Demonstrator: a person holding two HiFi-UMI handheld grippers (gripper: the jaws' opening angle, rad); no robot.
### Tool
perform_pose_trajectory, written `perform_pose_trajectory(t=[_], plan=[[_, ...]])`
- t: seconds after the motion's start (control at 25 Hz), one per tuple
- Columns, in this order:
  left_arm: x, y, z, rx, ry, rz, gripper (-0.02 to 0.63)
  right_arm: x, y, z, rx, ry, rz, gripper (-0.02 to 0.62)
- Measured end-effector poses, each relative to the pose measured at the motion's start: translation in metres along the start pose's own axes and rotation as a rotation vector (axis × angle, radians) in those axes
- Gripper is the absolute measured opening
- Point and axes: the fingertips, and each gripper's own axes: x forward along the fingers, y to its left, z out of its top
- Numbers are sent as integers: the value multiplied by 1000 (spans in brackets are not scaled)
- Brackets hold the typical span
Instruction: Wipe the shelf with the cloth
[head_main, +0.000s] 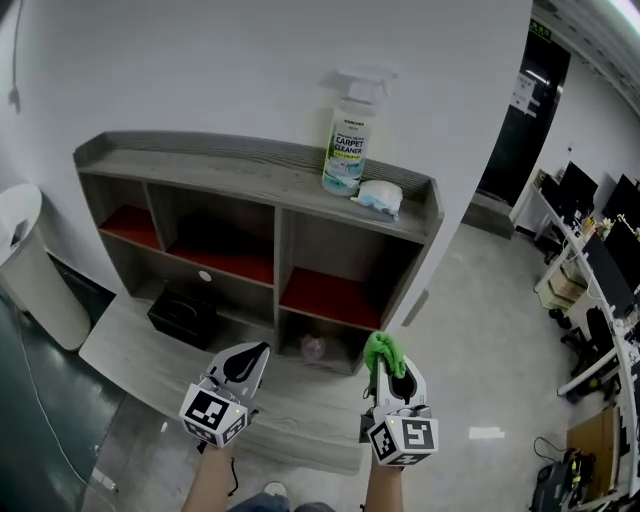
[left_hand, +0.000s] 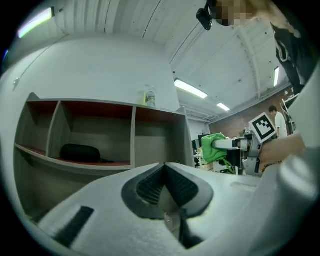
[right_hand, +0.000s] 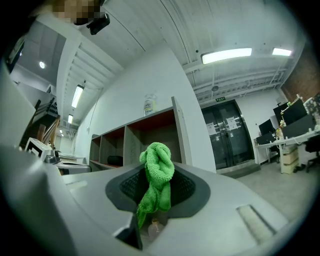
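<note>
A grey wooden shelf unit (head_main: 250, 185) with red-floored compartments stands against the white wall; it also shows in the left gripper view (left_hand: 100, 135) and the right gripper view (right_hand: 135, 140). My right gripper (head_main: 385, 362) is shut on a bunched green cloth (head_main: 383, 352), held low in front of the unit's lower right compartment. The cloth (right_hand: 156, 180) hangs pinched between the jaws. My left gripper (head_main: 250, 360) is shut with nothing in it, level with the right one. From the left gripper view the cloth (left_hand: 213, 147) shows off to the right.
On the shelf's top stand a carpet cleaner spray bottle (head_main: 348, 140) and a white wipe pack (head_main: 378, 197). A black case (head_main: 182, 315) lies on the low ledge (head_main: 130, 350). A white bin (head_main: 30, 270) stands at left. Desks and monitors (head_main: 590, 260) fill the right.
</note>
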Motion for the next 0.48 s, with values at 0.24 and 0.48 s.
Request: perform_pose_trajectory(t=[0.24, 0.48], plan=[[34, 1, -8, -36, -3, -49, -2, 7, -7, -5, -24, 23, -93, 104], [51, 4, -1, -31, -12, -56, -2, 21, -17, 2, -54, 25, -146, 104]])
